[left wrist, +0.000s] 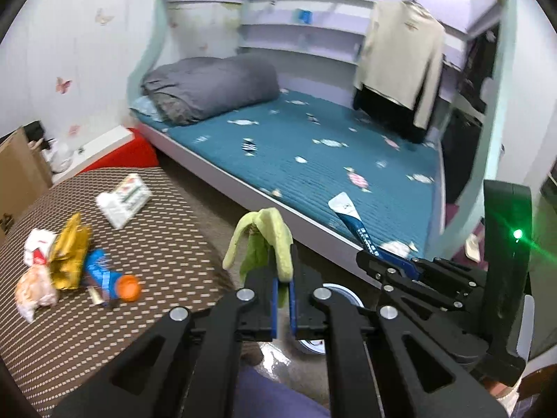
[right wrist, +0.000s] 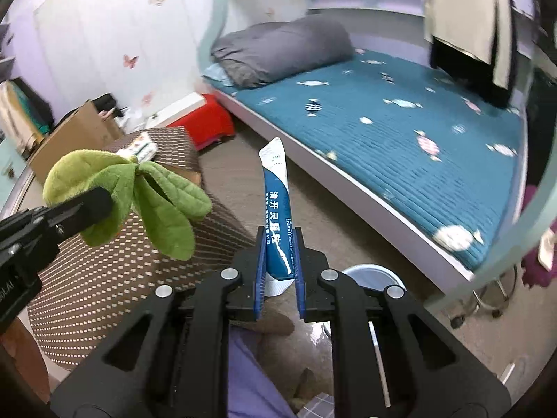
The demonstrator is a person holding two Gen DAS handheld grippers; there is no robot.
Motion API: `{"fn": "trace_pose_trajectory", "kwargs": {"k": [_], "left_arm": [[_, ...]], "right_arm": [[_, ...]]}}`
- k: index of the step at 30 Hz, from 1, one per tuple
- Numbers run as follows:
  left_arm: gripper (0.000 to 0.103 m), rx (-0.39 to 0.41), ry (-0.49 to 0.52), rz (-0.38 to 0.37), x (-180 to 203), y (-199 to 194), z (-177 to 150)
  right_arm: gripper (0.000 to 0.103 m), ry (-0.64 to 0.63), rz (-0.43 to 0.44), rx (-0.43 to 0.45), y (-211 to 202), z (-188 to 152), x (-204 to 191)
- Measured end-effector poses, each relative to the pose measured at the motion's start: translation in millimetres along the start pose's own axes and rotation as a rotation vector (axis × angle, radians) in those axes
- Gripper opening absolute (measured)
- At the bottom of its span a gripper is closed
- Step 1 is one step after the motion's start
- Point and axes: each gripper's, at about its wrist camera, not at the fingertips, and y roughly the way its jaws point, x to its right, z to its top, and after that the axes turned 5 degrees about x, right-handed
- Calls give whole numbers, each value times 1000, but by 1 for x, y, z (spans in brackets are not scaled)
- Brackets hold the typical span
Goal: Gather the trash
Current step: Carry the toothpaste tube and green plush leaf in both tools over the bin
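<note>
Your left gripper (left wrist: 282,278) pinches green plush leaf (left wrist: 259,244); right gripper (right wrist: 280,261) clamps blue sachet (right wrist: 276,223). Both loads airborne, carry step. Next: release over bin (right wrist: 372,275) at 6 o'clock.

Grey duvet (left wrist: 212,87) on teal bed (left wrist: 313,160)

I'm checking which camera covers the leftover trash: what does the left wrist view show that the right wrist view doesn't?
Only the left wrist view shows the litter on the patterned table: a gold wrapper, a blue tube with an orange cap and a crumpled bag. Only the right wrist view shows the chair base. Both show the green plush leaf in the left hand-held gripper, the blue sachet in the right hand-held gripper, and the bed.
</note>
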Motion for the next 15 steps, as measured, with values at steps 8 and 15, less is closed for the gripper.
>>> {"fn": "trace_pose_trajectory", "kwargs": {"k": [8, 15], "left_arm": [[5, -83, 85, -92, 55, 43, -8], [5, -176, 129, -129, 88, 87, -19]], "right_arm": [[14, 115, -80, -12, -7, -18, 55], [14, 213, -147, -29, -10, -35, 96]]}}
